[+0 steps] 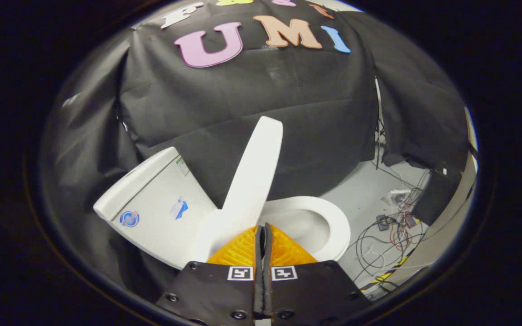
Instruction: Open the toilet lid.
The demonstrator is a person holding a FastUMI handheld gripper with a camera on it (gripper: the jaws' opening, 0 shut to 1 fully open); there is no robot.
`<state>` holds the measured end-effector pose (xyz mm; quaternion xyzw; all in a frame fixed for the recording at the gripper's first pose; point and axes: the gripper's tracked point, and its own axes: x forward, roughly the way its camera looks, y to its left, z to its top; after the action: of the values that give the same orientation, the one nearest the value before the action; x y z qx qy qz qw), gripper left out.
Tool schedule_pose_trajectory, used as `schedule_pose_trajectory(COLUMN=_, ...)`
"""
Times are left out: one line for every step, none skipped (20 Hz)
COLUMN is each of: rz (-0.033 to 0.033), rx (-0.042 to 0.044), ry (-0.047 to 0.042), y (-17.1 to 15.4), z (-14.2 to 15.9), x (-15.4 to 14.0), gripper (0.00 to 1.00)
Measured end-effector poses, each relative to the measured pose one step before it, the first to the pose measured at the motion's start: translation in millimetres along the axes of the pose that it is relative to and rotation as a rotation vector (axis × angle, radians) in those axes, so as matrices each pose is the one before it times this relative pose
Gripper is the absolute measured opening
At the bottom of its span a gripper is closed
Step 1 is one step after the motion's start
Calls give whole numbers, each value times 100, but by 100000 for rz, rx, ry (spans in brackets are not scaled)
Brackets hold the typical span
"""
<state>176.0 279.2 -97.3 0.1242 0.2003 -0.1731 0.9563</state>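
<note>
Black cloth backs the toilet [161, 213]; its raised lid [254, 172] stands just ahead of the closed, empty hand-held gripper [263, 233], long axis leaning up and away

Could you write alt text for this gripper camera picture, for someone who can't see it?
A white toilet lid stands raised, nearly upright, above the open seat, with the tank behind it. The gripper is closed just in front of the lid's base. Loose cables lie on the floor beyond.
</note>
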Motion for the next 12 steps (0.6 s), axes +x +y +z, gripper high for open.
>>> schedule_pose_trajectory(rz=211, rx=-1080, ry=-558, y=469, z=184, x=-113, gripper=0)
schedule_pose_trajectory(rz=218, rx=-1010, ry=-454, y=337, z=277, x=-77, gripper=0)
schedule_pose_trajectory(rz=182, rx=-1361, ry=-358, y=291, z=237, x=-65, gripper=0)
schedule_pose_trajectory(rz=97, rx=-1132, ry=-159, y=117, z=283, x=-12, gripper=0)
schedule_pose_trajectory(rz=196, rx=-988, ry=-265, y=132, z=-114, x=-61, gripper=1)
schedule_pose_trajectory(rz=-75, rx=-364, ry=-69, y=48, z=115, x=0, gripper=0)
schedule_pose_trajectory(rz=104, rx=-341, ry=-242, y=159, z=44, x=-85, gripper=0)
schedule_pose_trajectory(rz=-266, rx=-435, ry=146, y=76, z=27, x=17, gripper=0)
schedule_pose_trajectory(rz=-83, rx=-413, ry=-183, y=230, z=50, x=-20, gripper=0)
schedule_pose_trajectory(rz=14, rx=-762, ry=-120, y=327, z=175, x=72, gripper=0)
schedule_pose_trajectory(rz=61, rx=-961, ry=-695, y=263, z=126, x=-104, gripper=0)
schedule_pose_trajectory(rz=141, rx=-929, ry=-500, y=351, z=215, x=-21, gripper=0)
